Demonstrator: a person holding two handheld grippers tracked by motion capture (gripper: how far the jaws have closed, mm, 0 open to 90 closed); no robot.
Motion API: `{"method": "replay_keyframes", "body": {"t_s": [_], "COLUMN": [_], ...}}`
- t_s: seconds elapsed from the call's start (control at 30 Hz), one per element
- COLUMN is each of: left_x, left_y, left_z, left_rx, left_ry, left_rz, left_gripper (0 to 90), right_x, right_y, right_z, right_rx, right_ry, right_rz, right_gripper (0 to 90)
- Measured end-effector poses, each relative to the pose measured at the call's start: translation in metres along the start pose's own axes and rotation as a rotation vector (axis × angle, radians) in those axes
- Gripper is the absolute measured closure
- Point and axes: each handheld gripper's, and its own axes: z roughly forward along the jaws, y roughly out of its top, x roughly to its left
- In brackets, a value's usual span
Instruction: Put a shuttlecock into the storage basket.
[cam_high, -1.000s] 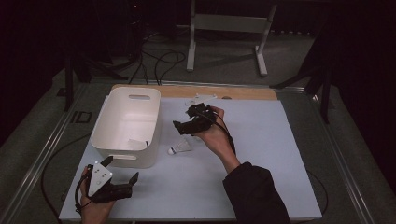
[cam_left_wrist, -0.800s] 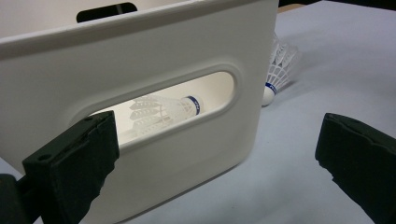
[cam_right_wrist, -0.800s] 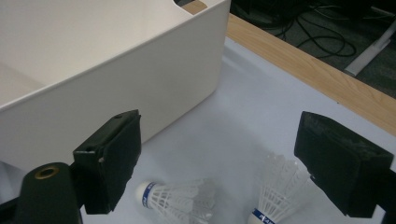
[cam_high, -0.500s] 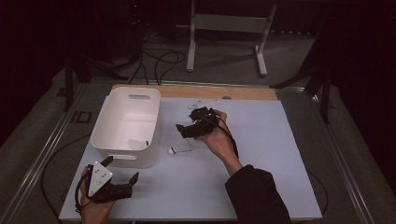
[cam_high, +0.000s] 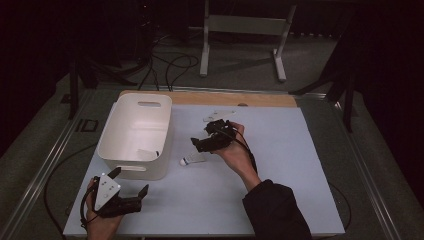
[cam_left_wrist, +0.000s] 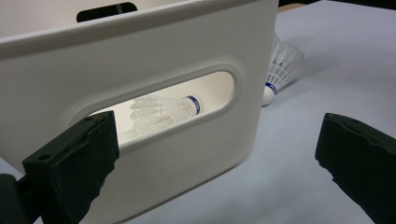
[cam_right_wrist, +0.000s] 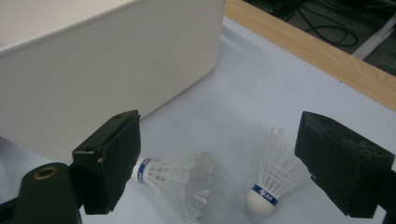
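A white bin (cam_high: 116, 141) stands on the left of the table, and one shuttlecock (cam_high: 147, 154) lies inside it, seen through the handle slot (cam_left_wrist: 163, 109). My right gripper (cam_high: 196, 145) hovers open just right of the bin. Between its wide jaws lie two white shuttlecocks on the table: one on its side (cam_right_wrist: 177, 179) and one with its cork toward the camera (cam_right_wrist: 273, 179). From above, one shuttlecock (cam_high: 192, 160) shows just below that gripper. My left gripper (cam_high: 130, 181) rests open at the near left, facing the bin's near wall (cam_left_wrist: 140, 60).
More white pieces (cam_high: 217, 116) lie near the far middle of the table. A wooden strip (cam_high: 210, 98) runs along the far edge. Cables and a metal stand (cam_high: 240, 30) sit on the floor beyond. The white table top (cam_high: 300, 165) stretches to the right.
My right gripper has moved a little nearer and lower, toward the shuttlecocks beside the bin. The left gripper has stayed put.
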Motion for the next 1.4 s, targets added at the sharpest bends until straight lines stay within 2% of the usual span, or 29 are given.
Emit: {"method": "replay_keyframes", "body": {"t_s": [0.53,1.4], "left_x": [0.0,0.0], "left_y": [0.0,0.0], "left_z": [0.0,0.0], "left_rx": [0.003,0.004], "left_ry": [-0.001,0.0], "left_rz": [0.002,0.003], "left_gripper": [0.1,0.1], "right_x": [-0.001,0.002], "right_y": [-0.017,-0.033], "right_z": [0.004,0.017], "right_rx": [0.021,0.066], "right_ry": [0.009,0.036], "right_rz": [0.021,0.033], "right_gripper": [14.5,15.7]}}
